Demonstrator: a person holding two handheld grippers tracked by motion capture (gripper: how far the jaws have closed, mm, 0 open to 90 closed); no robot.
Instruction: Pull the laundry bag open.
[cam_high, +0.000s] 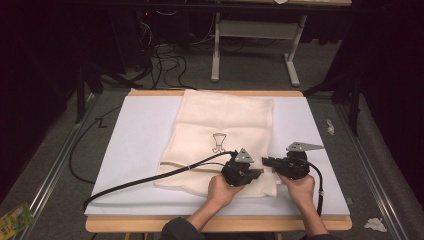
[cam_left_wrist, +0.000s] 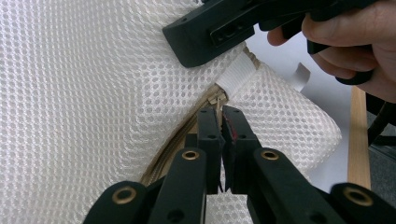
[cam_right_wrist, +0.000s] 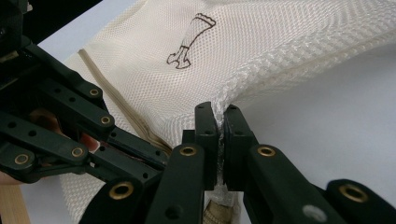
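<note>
Worktop: a white board (cam_high: 140, 145) on a wooden table, with bare strips of wood at its near and far edges.
Mesh bag: a cream mesh bag (cam_high: 225, 125) lies flat from the far edge to near the near edge, right of the middle, with a small dark drawing (cam_high: 219, 142) at its centre.
Zip: a tan zip (cam_left_wrist: 187, 135) runs along the bag towards its near right corner.
Right gripper: the right gripper (cam_right_wrist: 219, 116) has its jaws pressed together on the bag's mesh edge at that corner, lifting a fold.
Left gripper: the left gripper (cam_left_wrist: 220, 116), just beside it, has its jaws pressed together on the zip pull (cam_left_wrist: 217, 99).
White tab: a white tab (cam_left_wrist: 236, 74) sits by the zip's end.
</note>
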